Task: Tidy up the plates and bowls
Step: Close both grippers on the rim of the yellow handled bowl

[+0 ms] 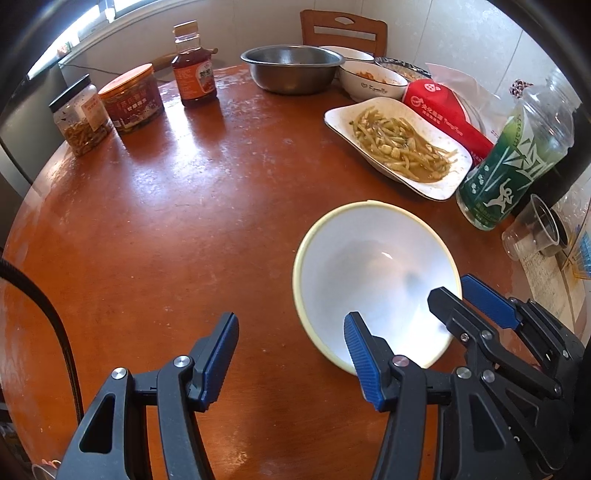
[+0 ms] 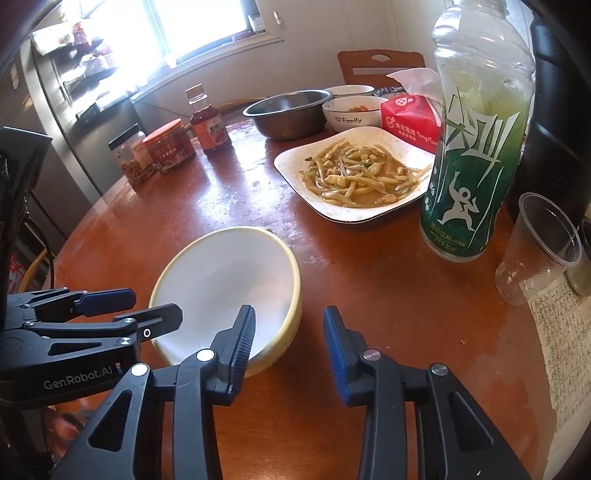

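Observation:
An empty white bowl with a pale yellow rim (image 1: 373,273) (image 2: 225,284) sits on the round brown table (image 1: 177,206). My left gripper (image 1: 291,354) is open, its right finger (image 1: 362,358) over the bowl's near rim. My right gripper (image 2: 290,336) is open, its left finger (image 2: 240,339) inside the bowl's near edge and its right finger outside it. A white square plate of green beans (image 1: 399,144) (image 2: 354,173) lies behind the bowl. Further back stand a steel bowl (image 1: 291,66) (image 2: 288,110) and white bowls with food (image 1: 369,79) (image 2: 351,110).
A green drink bottle (image 1: 513,155) (image 2: 469,147), a red tissue pack (image 1: 447,110) (image 2: 410,118) and a clear plastic cup (image 1: 532,229) (image 2: 535,247) stand right. Jars (image 1: 133,96) (image 2: 170,144) and a sauce bottle (image 1: 192,66) (image 2: 207,118) stand far left. A chair (image 1: 343,29) is behind.

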Demonstrator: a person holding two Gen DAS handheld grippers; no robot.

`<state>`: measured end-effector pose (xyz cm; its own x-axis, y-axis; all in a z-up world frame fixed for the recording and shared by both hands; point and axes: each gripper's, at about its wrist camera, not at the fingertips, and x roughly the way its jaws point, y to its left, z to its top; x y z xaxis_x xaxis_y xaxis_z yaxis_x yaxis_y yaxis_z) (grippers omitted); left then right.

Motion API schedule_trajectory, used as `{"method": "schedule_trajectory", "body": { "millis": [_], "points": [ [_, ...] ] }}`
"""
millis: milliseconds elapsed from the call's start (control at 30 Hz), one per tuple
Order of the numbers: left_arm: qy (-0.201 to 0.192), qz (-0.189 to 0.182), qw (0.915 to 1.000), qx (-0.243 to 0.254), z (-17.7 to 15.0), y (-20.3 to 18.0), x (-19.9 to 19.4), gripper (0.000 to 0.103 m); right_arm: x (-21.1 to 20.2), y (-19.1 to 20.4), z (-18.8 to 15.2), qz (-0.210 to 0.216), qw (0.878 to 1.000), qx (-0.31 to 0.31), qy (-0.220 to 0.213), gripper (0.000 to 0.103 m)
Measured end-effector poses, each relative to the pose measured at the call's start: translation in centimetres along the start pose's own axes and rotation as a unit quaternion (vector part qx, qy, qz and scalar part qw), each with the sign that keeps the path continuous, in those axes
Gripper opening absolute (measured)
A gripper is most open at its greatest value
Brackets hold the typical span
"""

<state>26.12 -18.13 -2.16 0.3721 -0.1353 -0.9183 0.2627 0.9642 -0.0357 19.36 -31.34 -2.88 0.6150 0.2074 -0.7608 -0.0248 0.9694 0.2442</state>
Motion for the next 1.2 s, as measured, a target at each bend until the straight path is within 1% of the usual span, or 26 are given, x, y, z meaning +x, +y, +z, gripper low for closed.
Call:
{"method": "schedule_trajectory", "body": {
  "millis": [200, 433, 600, 633, 700, 733, 767, 800, 1000, 1200],
  "points": [
    [0.002, -0.013, 0.9999, 0.003, 0.0, -0.3, 0.4, 0.059, 0.2, 0.0, -0.1, 0.000, 1.000, -0.001, -0.001, 0.036],
    [0.009, -0.024, 0.9997, -0.001, 0.2, -0.2, 0.9, 0.055, 0.6, 0.1, 0.0, 0.003, 1.000, -0.003, -0.003, 0.031],
    [0.011, -0.036, 0.9993, -0.005, 0.2, -0.2, 1.3, 0.044, 0.8, 0.3, 0.1, 0.007, 1.000, -0.004, 0.000, 0.030],
    [0.011, -0.036, 0.9993, -0.005, 0.2, -0.3, 1.3, 0.043, 0.9, 0.3, 0.1, 0.007, 1.000, -0.004, 0.000, 0.029],
    [0.009, -0.038, 0.9992, -0.006, 0.3, -0.3, 1.3, 0.038, 1.0, 0.3, 0.2, 0.008, 1.000, -0.004, 0.001, 0.029],
    [0.009, -0.043, 0.9990, -0.008, 0.3, -0.2, 1.3, 0.036, 1.0, 0.3, 0.2, 0.008, 1.000, -0.005, 0.001, 0.026],
    [0.010, -0.048, 0.9987, -0.010, 0.3, -0.2, 1.3, 0.031, 1.1, 0.4, 0.3, 0.010, 1.000, -0.007, 0.001, 0.025],
    [0.011, -0.054, 0.9984, -0.012, 0.3, -0.2, 1.3, 0.028, 1.2, 0.4, 0.3, 0.010, 1.000, -0.009, 0.002, 0.024],
    [0.010, -0.063, 0.9978, -0.018, -0.1, 0.2, 0.9, 0.027, 0.8, 0.7, 0.3, 0.010, 1.000, -0.009, -0.002, 0.023],
    [-0.013, -0.062, 0.9977, -0.025, -0.6, 0.9, -1.1, 0.027, -0.5, 1.4, 0.5, 0.016, 1.000, -0.014, -0.014, 0.023]
  ]
}}
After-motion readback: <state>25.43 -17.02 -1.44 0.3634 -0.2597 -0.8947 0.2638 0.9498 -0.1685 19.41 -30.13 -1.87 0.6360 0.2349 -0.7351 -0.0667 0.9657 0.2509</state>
